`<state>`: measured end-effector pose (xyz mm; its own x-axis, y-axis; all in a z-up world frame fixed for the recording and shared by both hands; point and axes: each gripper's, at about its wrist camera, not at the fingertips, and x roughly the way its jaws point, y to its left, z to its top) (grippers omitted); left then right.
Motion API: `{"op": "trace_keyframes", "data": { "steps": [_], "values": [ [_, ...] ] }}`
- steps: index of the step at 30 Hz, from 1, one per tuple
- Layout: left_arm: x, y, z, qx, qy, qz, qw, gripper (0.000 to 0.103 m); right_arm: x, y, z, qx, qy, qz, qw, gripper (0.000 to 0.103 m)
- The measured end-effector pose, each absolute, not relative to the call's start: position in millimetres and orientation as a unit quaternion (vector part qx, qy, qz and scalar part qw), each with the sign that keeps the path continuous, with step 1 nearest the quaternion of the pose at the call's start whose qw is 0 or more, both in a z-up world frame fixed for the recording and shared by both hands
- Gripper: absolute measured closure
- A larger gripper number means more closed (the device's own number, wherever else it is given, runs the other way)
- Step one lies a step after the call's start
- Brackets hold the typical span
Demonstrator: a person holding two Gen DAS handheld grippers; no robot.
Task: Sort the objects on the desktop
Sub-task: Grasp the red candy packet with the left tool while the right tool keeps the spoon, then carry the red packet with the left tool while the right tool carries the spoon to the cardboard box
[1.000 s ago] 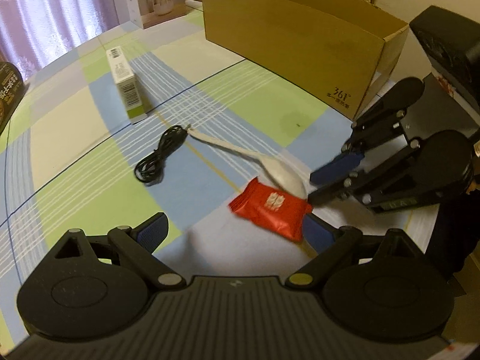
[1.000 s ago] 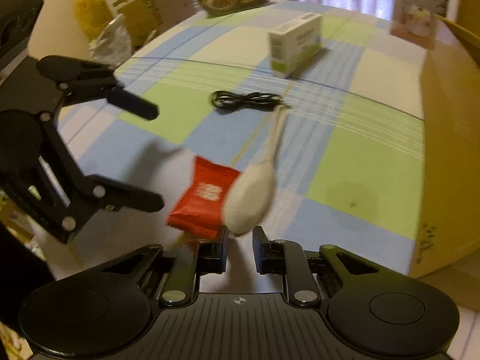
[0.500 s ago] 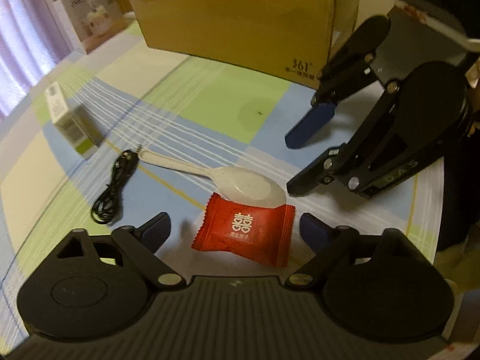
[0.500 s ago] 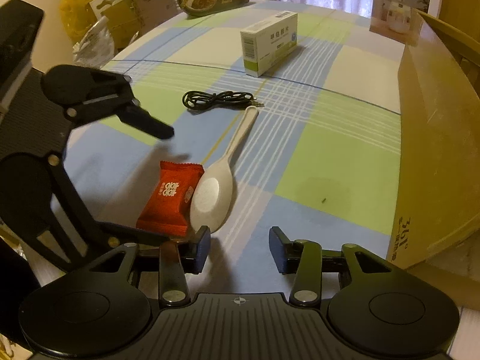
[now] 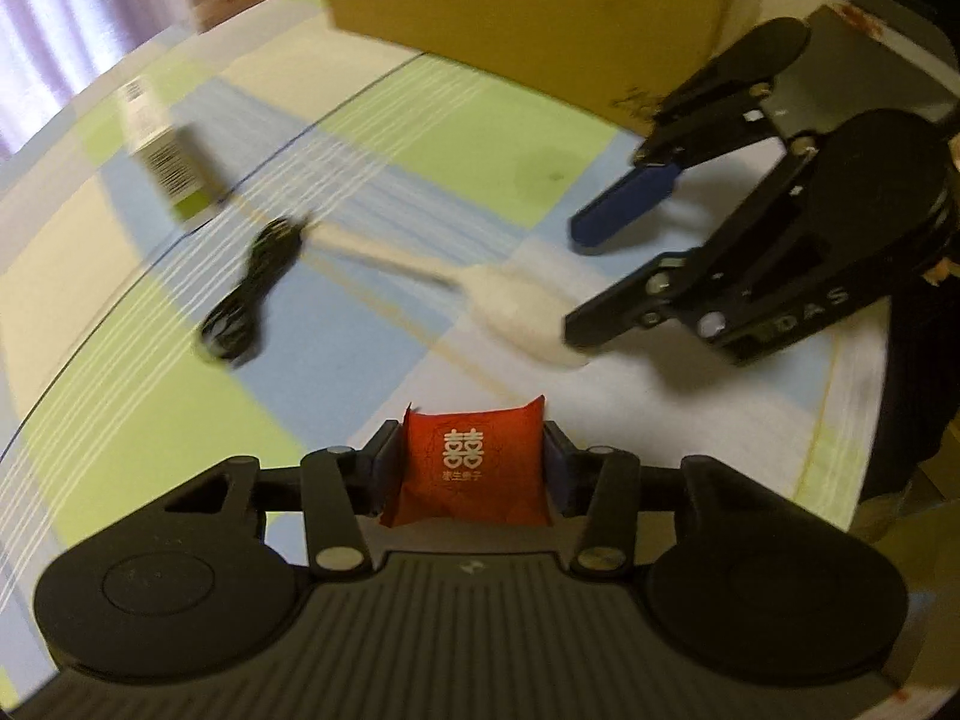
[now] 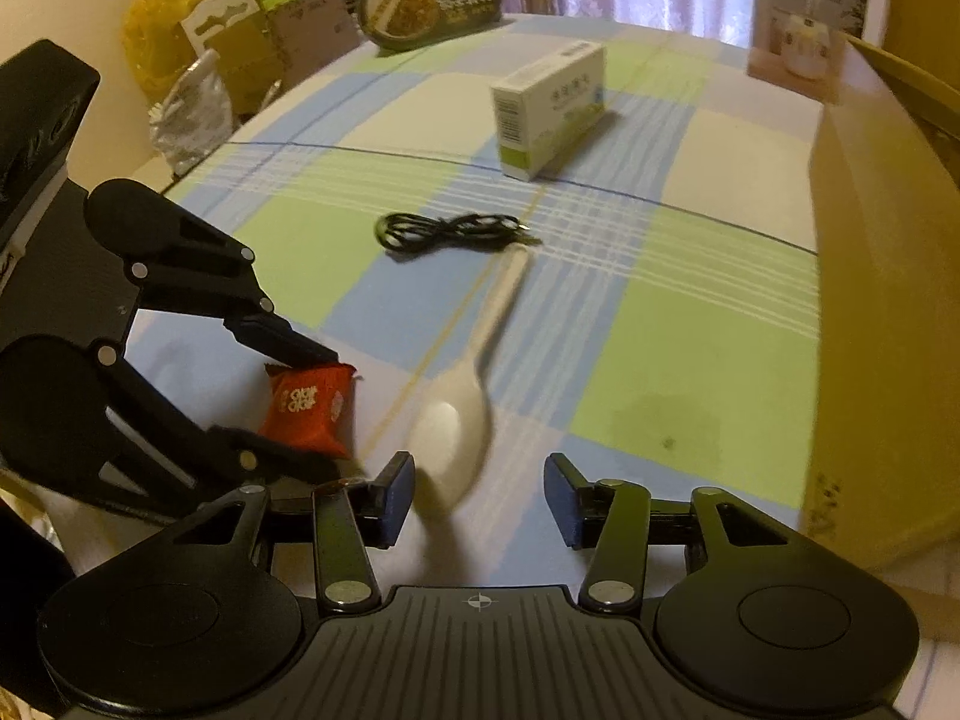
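Left wrist: left gripper pinching red packet near box — right gripper spread over spoon; cable, carton unsorted beyond spoon — sorting barely started.

The red candy packet bears a white double-happiness sign, 囍, with small unreadable characters beneath. The right gripper's black body shows the raised letters "DAS". Print on the white-and-green box is illegible.

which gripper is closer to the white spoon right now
Right. The right gripper is open with the white spoon's bowl just ahead of its fingers; the left gripper sits farther off, shut on the red packet.
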<state>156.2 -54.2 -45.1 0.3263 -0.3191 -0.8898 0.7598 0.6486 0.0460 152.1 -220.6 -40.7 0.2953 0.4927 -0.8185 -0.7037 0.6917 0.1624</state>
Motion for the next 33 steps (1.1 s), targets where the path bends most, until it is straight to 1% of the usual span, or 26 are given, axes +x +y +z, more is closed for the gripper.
{"op": "trace_keyframes", "data": {
  "steps": [7, 14, 16, 17, 19, 20, 21, 24, 33],
  "values": [
    [171.1, -25.7, -41.8, 0.18, 0.491, -0.27, 0.809, 0.061, 150.1, -196.7, -49.4, -0.119, 0.447, 0.38, 0.801, 0.058],
    [175.1, -17.5, -43.9, 0.167, 0.495, -0.254, 0.814, 0.058, 141.0, -188.9, -54.9, -0.156, 0.419, 0.349, 0.824, 0.058],
    [174.2, -18.5, -44.1, 0.165, 0.495, -0.255, 0.814, 0.056, 135.6, -185.1, -55.5, -0.162, 0.411, 0.352, 0.825, 0.067],
    [174.1, -19.3, -44.1, 0.165, 0.495, -0.256, 0.814, 0.055, 134.0, -183.2, -55.3, -0.165, 0.408, 0.356, 0.824, 0.073],
    [174.4, -20.9, -44.6, 0.165, 0.496, -0.257, 0.813, 0.055, 133.8, -181.2, -54.9, -0.167, 0.409, 0.355, 0.824, 0.073],
    [174.6, -21.6, -44.6, 0.164, 0.496, -0.257, 0.813, 0.055, 134.7, -182.2, -54.4, -0.164, 0.411, 0.354, 0.824, 0.074],
    [174.9, -22.2, -44.5, 0.163, 0.496, -0.258, 0.813, 0.058, 135.2, -183.4, -53.8, -0.164, 0.411, 0.352, 0.825, 0.074],
    [175.1, -22.2, -42.4, 0.157, 0.493, -0.256, 0.816, 0.061, 135.3, -189.2, -49.4, -0.163, 0.404, 0.346, 0.831, 0.074],
    [176.0, -27.3, -32.1, 0.136, 0.476, -0.26, 0.829, 0.062, 136.8, -202.3, -32.3, -0.144, 0.38, 0.337, 0.849, 0.074]
  ]
}}
